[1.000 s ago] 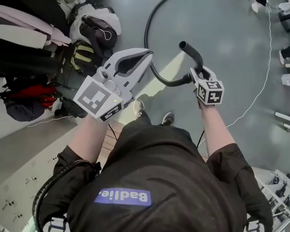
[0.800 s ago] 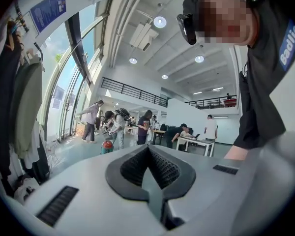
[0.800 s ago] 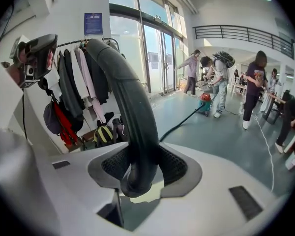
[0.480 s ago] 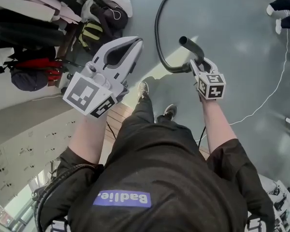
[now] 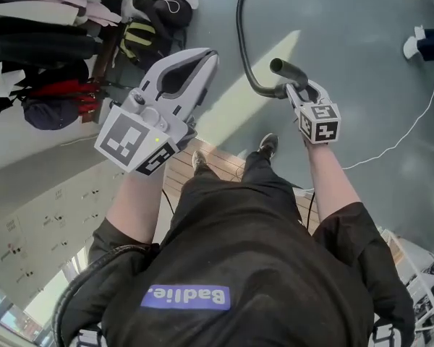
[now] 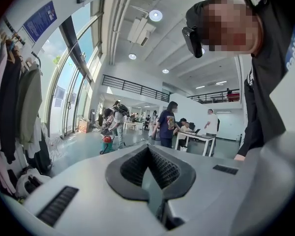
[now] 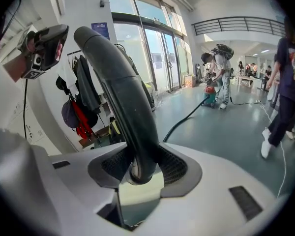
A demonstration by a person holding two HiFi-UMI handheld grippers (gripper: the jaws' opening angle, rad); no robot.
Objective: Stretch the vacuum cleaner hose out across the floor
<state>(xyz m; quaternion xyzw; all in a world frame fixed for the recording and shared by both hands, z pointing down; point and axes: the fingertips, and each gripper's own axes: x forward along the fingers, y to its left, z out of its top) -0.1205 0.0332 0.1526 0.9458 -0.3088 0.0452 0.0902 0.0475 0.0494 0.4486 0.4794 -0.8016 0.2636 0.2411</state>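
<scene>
The right hand-held gripper, clamping the hose end, is moving along with the person. The hose is trailing toward 12 o'clock, likely stretching out. The left hand-held gripper is riding closed and empty.

Dark coats hang in a row at the left, with a red garment below them. Bags lie heaped on the grey floor beside the coats. A thin white cable snakes across the floor at right. Farther off, people stand near a counter, with tall windows and round ceiling lights.
</scene>
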